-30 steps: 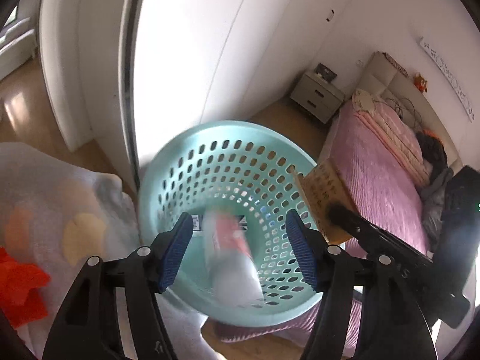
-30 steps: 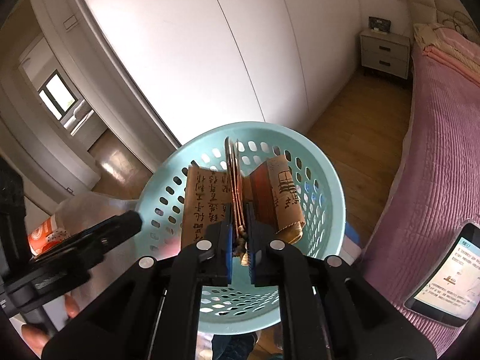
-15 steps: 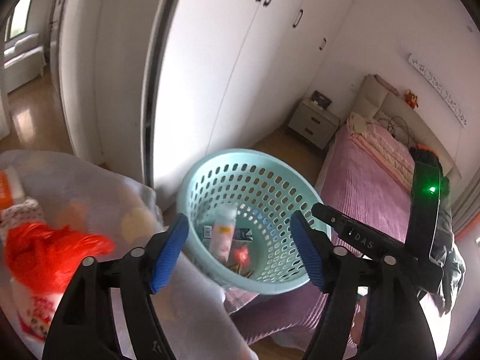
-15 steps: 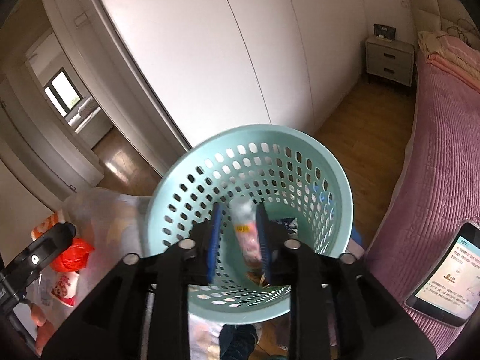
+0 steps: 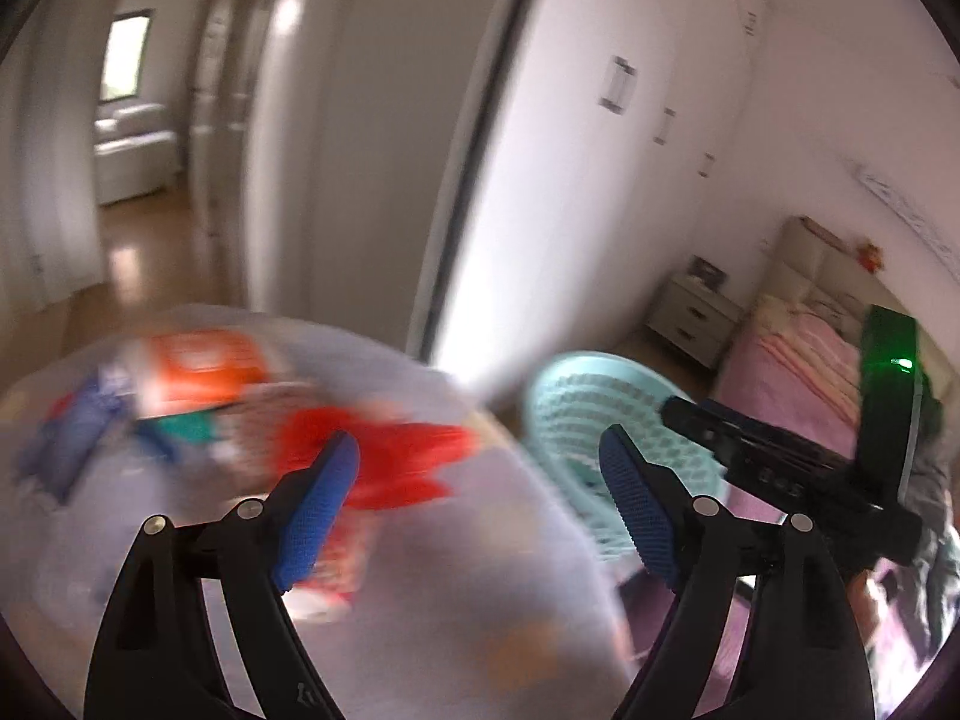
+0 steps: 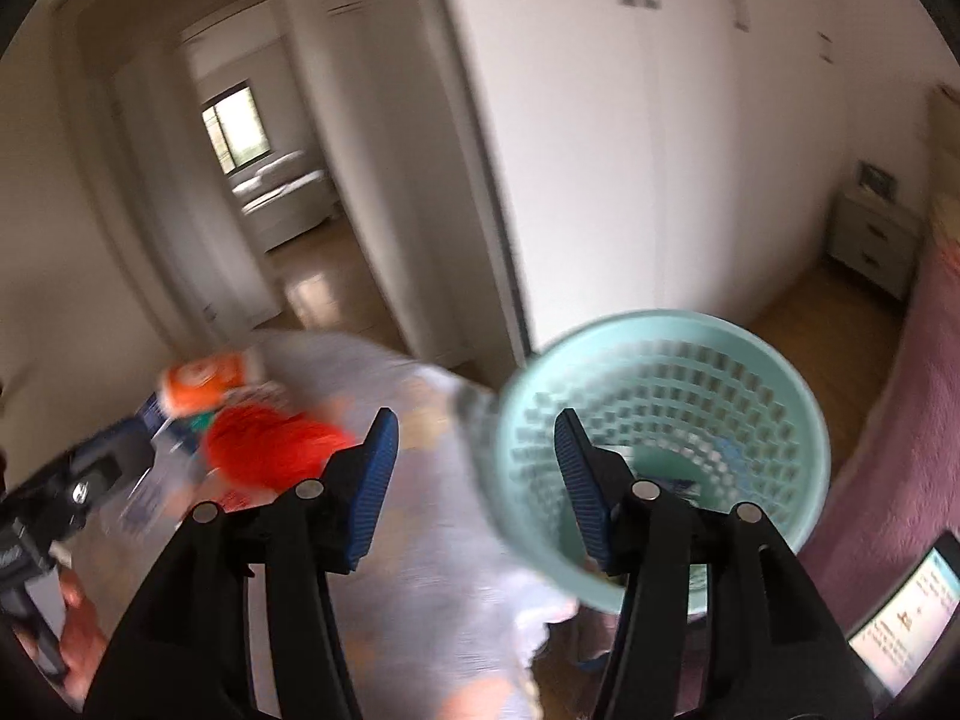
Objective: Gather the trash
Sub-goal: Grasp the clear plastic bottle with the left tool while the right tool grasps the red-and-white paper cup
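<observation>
Grippers spread wide and empty above a heap of trash.
Both the left gripper and right gripper are held wide apart; the red crumpled wrapper is best approached squarely, with the teal perforated basket just beside it for the drop.

Right gripper gapes, empty, beside the blurred, seemingly tilted teal basket.

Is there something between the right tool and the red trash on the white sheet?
Nothing visible blocks it. The right tool, open and empty, faces the red trash on the sheet. The teal basket stands off to the right. The picture is blurred.
</observation>
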`<action>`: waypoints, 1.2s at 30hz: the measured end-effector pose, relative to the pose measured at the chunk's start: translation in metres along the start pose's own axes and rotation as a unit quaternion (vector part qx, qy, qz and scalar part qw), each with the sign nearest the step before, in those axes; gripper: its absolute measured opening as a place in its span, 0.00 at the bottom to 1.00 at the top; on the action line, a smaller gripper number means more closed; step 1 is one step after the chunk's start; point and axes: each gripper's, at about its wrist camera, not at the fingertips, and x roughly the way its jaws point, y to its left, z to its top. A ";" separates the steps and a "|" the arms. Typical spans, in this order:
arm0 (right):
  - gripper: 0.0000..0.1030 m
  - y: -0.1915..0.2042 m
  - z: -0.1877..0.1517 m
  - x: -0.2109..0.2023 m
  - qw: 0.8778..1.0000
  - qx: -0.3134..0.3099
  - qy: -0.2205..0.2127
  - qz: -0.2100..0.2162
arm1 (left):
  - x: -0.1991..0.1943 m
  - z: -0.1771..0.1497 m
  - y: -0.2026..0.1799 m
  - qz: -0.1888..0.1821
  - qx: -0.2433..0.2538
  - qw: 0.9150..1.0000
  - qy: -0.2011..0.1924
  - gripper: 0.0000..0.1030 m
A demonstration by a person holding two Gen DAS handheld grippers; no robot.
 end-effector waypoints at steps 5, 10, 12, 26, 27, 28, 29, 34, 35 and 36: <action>0.57 0.059 -0.014 0.014 0.998 -0.046 0.018 0.036 | -0.034 -0.016 0.060 0.071 -0.040 0.996 -0.018 0.78; 0.65 0.110 -0.036 0.040 0.993 -0.065 0.060 0.072 | -0.054 -0.039 0.124 0.118 -0.094 0.989 -0.006 0.78; 0.70 0.130 -0.044 0.052 0.991 -0.067 0.080 0.087 | -0.056 -0.041 0.146 0.134 -0.105 0.985 0.002 0.78; 0.60 0.175 -0.072 0.084 0.984 -0.106 0.121 0.071 | -0.029 -0.062 0.158 0.123 -0.078 0.987 0.064 0.76; 0.53 0.175 -0.072 0.085 0.984 -0.105 0.124 0.074 | -0.029 -0.062 0.153 0.119 -0.072 0.988 0.063 0.75; 0.48 0.174 -0.073 0.085 0.984 -0.106 0.125 0.071 | -0.030 -0.062 0.149 0.113 -0.068 0.989 0.062 0.75; 0.44 0.173 -0.075 0.085 0.984 -0.108 0.125 0.060 | -0.029 -0.065 0.145 0.107 -0.063 0.990 0.062 0.75; 0.43 0.149 -0.076 0.085 0.986 -0.075 0.134 0.063 | -0.019 -0.058 0.134 0.100 -0.052 0.991 0.072 0.75; 0.43 0.143 -0.075 0.083 0.987 -0.070 0.133 0.060 | -0.014 -0.056 0.134 0.104 -0.051 0.990 0.078 0.75; 0.43 0.140 -0.075 0.082 0.987 -0.066 0.131 0.060 | -0.007 -0.053 0.135 0.110 -0.052 0.989 0.085 0.74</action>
